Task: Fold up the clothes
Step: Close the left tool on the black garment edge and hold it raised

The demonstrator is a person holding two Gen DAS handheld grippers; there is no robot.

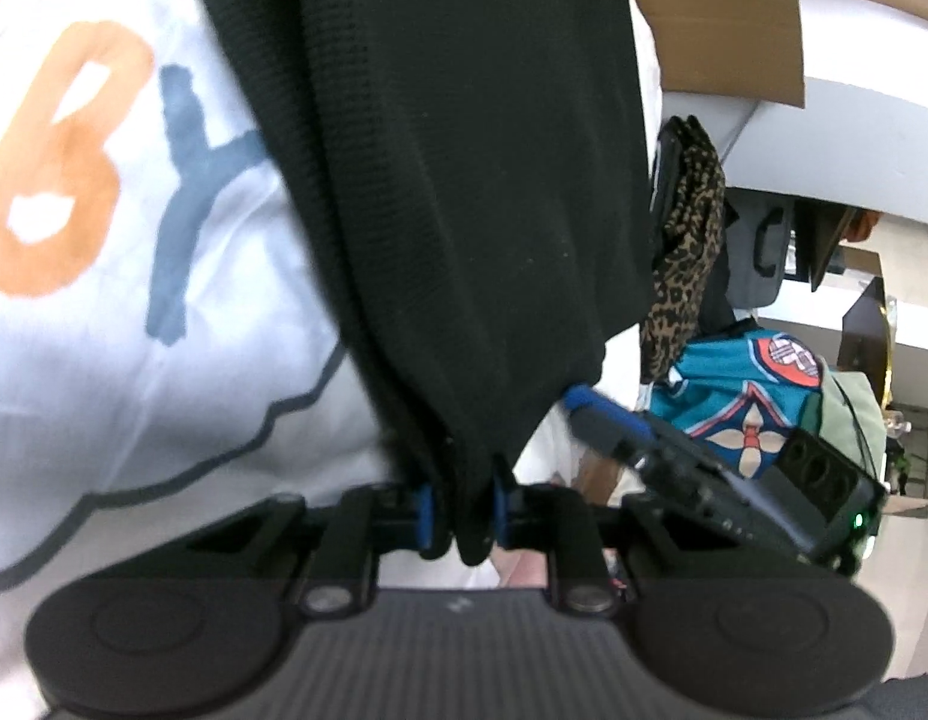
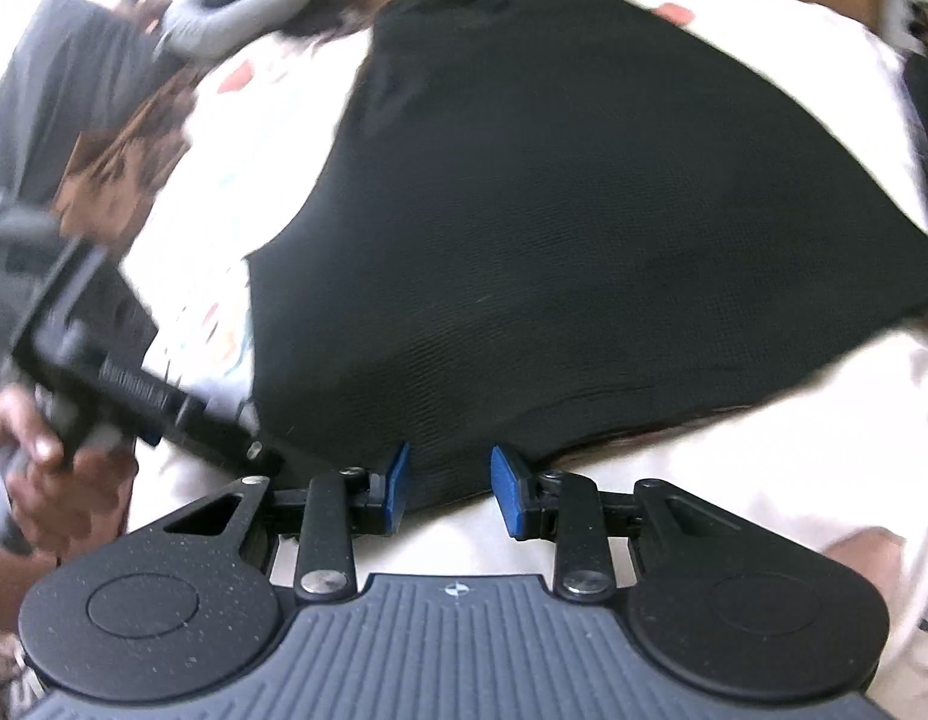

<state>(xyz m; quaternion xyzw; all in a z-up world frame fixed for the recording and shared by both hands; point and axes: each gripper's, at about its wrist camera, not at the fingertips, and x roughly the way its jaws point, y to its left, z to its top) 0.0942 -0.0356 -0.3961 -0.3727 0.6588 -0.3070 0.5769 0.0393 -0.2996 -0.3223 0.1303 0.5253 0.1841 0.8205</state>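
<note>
Left gripper (image 1: 462, 516) clamps the black garment's (image 1: 464, 180) bunched edge; right gripper (image 2: 449, 483) stands open astride its hem. Judgement: seat the hem deep, close squarely.

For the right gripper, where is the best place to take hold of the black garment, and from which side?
Grip the near hem of the black garment, which already lies between the open fingers of the right gripper. Come straight forward from the near side: the edge there looks thin and flat on the white sheet.
</note>
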